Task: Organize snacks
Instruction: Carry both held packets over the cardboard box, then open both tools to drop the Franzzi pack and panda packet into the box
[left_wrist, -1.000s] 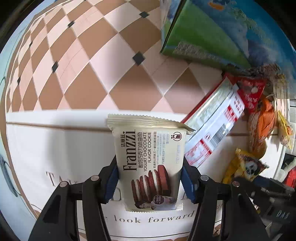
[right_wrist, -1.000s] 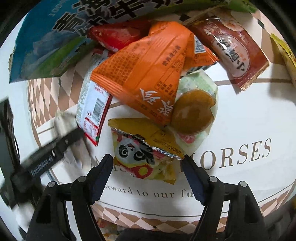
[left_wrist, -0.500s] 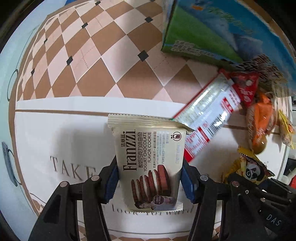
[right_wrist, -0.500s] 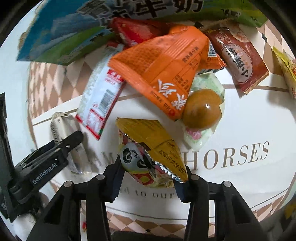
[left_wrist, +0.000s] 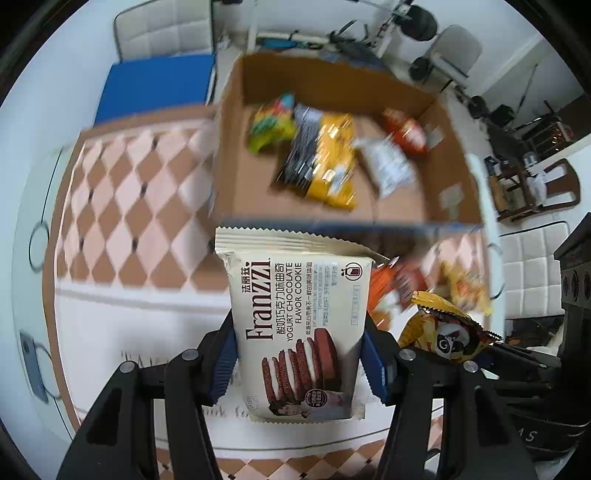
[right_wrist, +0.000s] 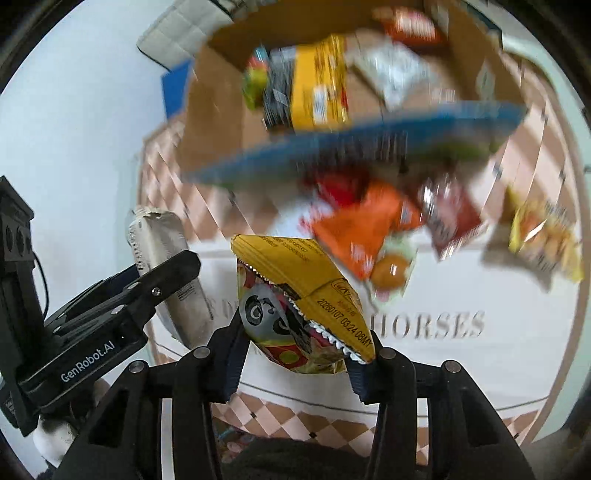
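My left tongs (left_wrist: 299, 354) grip the Franzzi cookie pack (left_wrist: 295, 325) upright, blue pads pressed against both of its long sides, the crimped top edge pointing away from me. Beyond it I see the cardboard box (left_wrist: 236, 155) standing open on the checked tablecloth (left_wrist: 122, 206), with several packets already lying on its floor: a yellow-and-black bag (left_wrist: 321, 162), a green one (left_wrist: 271, 127), a white one (left_wrist: 388, 166) and a red-orange one (left_wrist: 404, 131), all blurred.

My right tongs (right_wrist: 295, 354) have just been closing, and now pinch the yellow panda snack packet (right_wrist: 295, 302) between their pads; the packet is crumpled and its serrated seam runs diagonally across it. In the left view the same packet (left_wrist: 447, 328) shows just beside the cookie pack, to its right.

Still on the table (right_wrist: 480, 369), near the printed lettering, lie an orange packet (right_wrist: 365, 229), a dark red one (right_wrist: 454, 221), a yellow one (right_wrist: 543, 240) and a round brown item in a clear wrapper (right_wrist: 391, 269). A blue-and-green carton (right_wrist: 354, 147) stands between this heap and the box; its print is too blurred to read.
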